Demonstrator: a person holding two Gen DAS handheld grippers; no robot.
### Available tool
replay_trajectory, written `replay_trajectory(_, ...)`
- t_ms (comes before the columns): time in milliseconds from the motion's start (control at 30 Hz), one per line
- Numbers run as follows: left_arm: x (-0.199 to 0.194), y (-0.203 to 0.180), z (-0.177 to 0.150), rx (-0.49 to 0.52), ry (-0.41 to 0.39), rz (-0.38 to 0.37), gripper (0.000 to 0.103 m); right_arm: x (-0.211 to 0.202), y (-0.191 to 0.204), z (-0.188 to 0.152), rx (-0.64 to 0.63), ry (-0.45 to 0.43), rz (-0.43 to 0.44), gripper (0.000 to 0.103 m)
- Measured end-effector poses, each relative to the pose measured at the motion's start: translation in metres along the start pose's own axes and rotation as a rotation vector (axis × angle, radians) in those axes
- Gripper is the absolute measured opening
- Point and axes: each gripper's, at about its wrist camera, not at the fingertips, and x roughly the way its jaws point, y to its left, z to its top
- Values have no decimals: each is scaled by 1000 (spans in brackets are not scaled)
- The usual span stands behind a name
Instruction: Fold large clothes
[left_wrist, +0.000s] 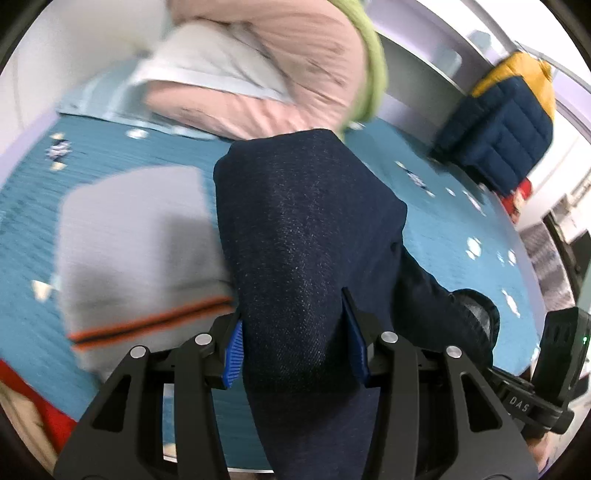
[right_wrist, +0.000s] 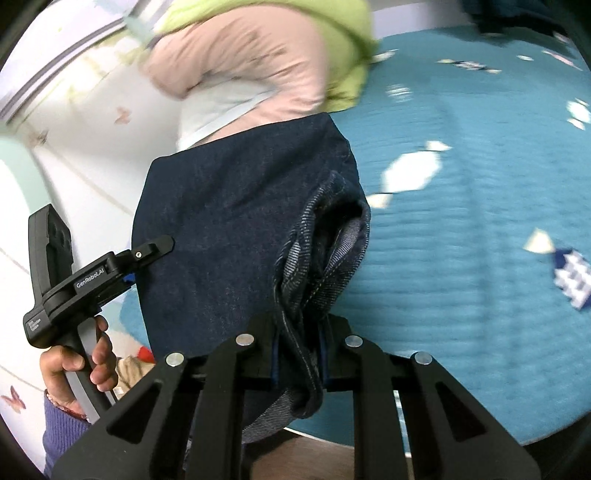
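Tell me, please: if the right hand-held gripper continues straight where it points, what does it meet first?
The dark denim garment that the right hand-held gripper itself holds; beyond it probably the pink clothing pile, though depth is unclear.

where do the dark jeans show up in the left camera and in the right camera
Left wrist: jeans fill the centre, running down between the left gripper fingers.
Right wrist: jeans centre-left, bunched edge in the right gripper.
Shared landmark: pink garment behind the jeans.
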Motion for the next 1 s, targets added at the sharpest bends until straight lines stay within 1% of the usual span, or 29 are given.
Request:
replay_trajectory(67, -12, 28, 9, -18, -19, 32, 45, 18, 18, 5, -21, 12, 20, 14)
replay_trajectory(133, -20, 48, 17, -30, -33, 55, 45, 37, 38, 11, -36, 28, 46, 14)
replay_trajectory(167, -23, 58, 21, -35, -39, 66, 45, 40, 42, 10, -42, 33, 52, 14)
replay_trajectory(267, -29, 90, 36, -57, -50, 94, 45, 67, 61, 21, -49, 49, 76, 14)
replay_trajectory(367, -31, 117, 48, -78, -59, 110, 45, 92, 76, 32, -43, 61, 91, 14)
replay_trajectory(467, -30, 138, 54, -106, -68, 123, 45, 113, 91, 46, -60, 69, 88, 14)
replay_trajectory(600, -23, 166, 73, -165, -55, 113, 45, 133, 102, 61, -70, 74, 95, 14)
replay_trajectory(833, -13, 185, 95, -188, -49, 107, 45, 155, 112, 79, -67, 74, 101, 14)
replay_trajectory(967, -7, 192, 98, -188, -50, 118, 46, 168, 112, 77, -48, 94, 107, 14)
replay_trajectory(1000, -6, 196, 95, -202, -54, 123, 46, 172, 111, 74, -42, 100, 112, 14)
